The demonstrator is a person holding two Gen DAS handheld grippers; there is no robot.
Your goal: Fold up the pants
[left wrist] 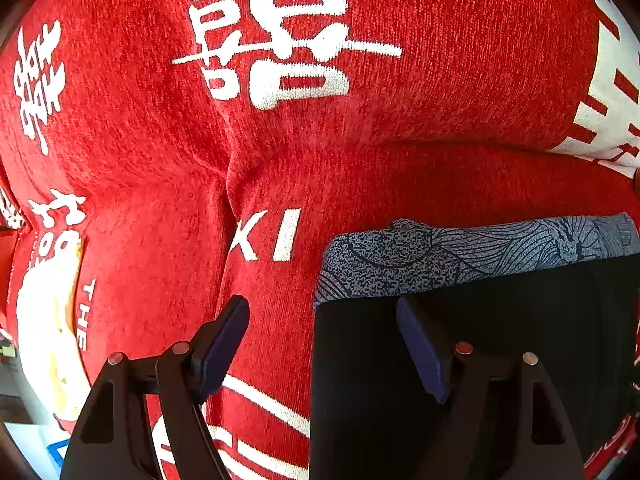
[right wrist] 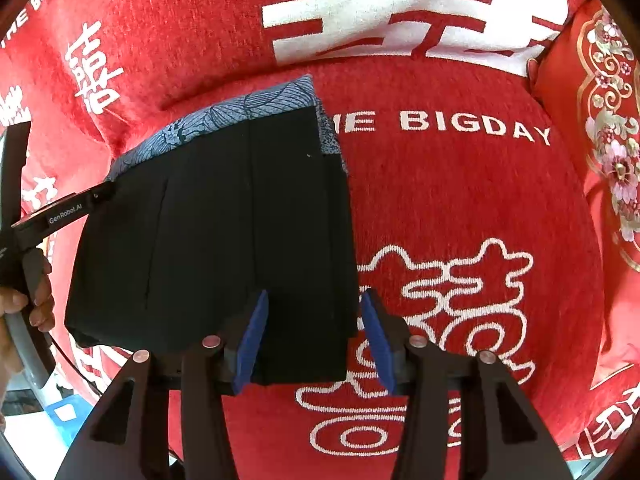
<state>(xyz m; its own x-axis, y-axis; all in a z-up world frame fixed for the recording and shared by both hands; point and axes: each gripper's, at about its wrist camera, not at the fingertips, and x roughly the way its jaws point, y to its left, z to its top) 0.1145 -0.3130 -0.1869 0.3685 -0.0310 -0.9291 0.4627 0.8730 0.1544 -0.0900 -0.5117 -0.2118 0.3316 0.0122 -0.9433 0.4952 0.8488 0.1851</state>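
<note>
Now you hold both the left gripper (left wrist: 322, 344) and right gripper (right wrist: 312, 340) spread, straddling the folded pants' (right wrist: 224, 236) edges, probably to square them.

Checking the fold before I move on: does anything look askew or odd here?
Mostly tidy. The black pants lie folded flat on the red sofa cover, but a blue patterned layer sticks out unevenly past their far edge and corner.
</note>
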